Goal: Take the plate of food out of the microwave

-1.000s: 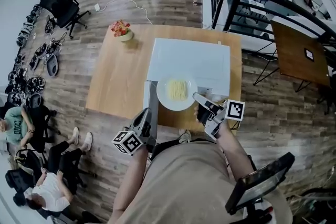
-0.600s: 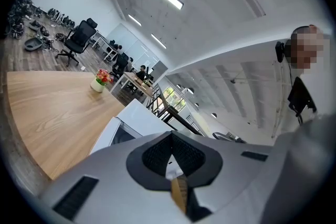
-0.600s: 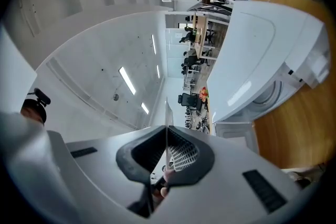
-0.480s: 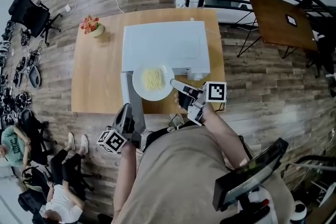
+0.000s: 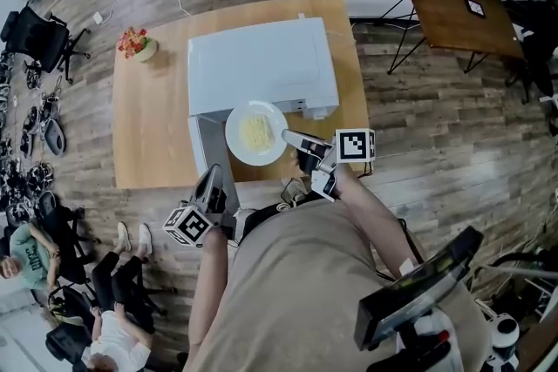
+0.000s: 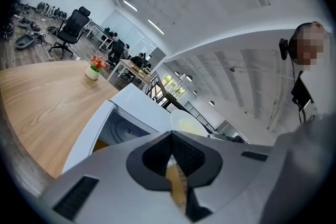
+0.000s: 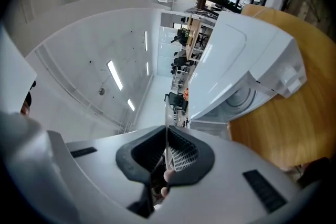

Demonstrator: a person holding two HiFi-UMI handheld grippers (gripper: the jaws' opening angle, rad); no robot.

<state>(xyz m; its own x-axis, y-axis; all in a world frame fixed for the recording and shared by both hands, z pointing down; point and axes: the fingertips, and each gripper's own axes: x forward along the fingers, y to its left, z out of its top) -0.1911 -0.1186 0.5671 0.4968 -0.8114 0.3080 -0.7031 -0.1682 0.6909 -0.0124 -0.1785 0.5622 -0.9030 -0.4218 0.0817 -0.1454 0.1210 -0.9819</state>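
head view shows the plate of yellow noodles out of the microwave, just in front of its open mouth and beside its open door. the right claw pinches the plate's rim on the side away from the door. the right gripper view shows its two pads pressed on the thin white edge. the left claw is near the outer end of the door, apart from the plate, and its pads are pressed together on nothing. the plate is over the front part of the wooden surface that the microwave sits on. a little pot of flowers sits well away, off the back corner of the microwave.

i think the taking-out step is almost done. the plate is clear of the microwave, but i cannot tell if it rests on the surface yet. the next move, i guess, is to bring it down flat onto the bare surface in front of the microwave. it must stay level so the noodles do not slide off, and then the claw can let go.
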